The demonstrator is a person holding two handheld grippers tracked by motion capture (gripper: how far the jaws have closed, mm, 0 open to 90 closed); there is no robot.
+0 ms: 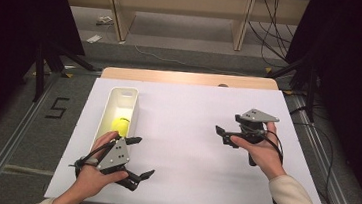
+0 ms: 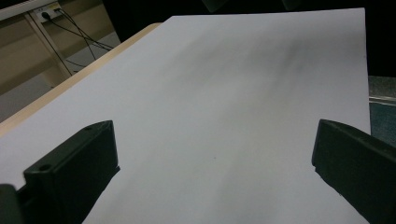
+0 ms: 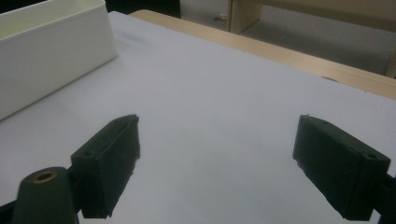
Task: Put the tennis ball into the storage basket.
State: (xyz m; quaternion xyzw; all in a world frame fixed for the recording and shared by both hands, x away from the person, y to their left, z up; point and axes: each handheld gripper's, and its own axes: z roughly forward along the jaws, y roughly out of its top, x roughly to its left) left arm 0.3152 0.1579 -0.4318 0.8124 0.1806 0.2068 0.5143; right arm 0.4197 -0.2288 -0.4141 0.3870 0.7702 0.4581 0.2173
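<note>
Just ahead of my left tongs [image 1: 139, 157], inside the white bin [image 1: 134, 97], a yellow ball [image 1: 120, 125] is sitting on the floor of the bin near its close end. I am judging it light, round and probably a little springy, so it is likely to roll or squirt out of a shallow pinch; I would be gripping it across its widest part, coming down from above. Both my tongs are standing wide open and holding nothing, the left tongs hovering beside the bin's near corner, the right tongs [image 1: 225, 135] well apart across the white sheet [image 1: 189, 148] covering the desk [image 1: 181, 77]. Only the bin's tall walls are getting in the way, forcing a steep approach.
</note>
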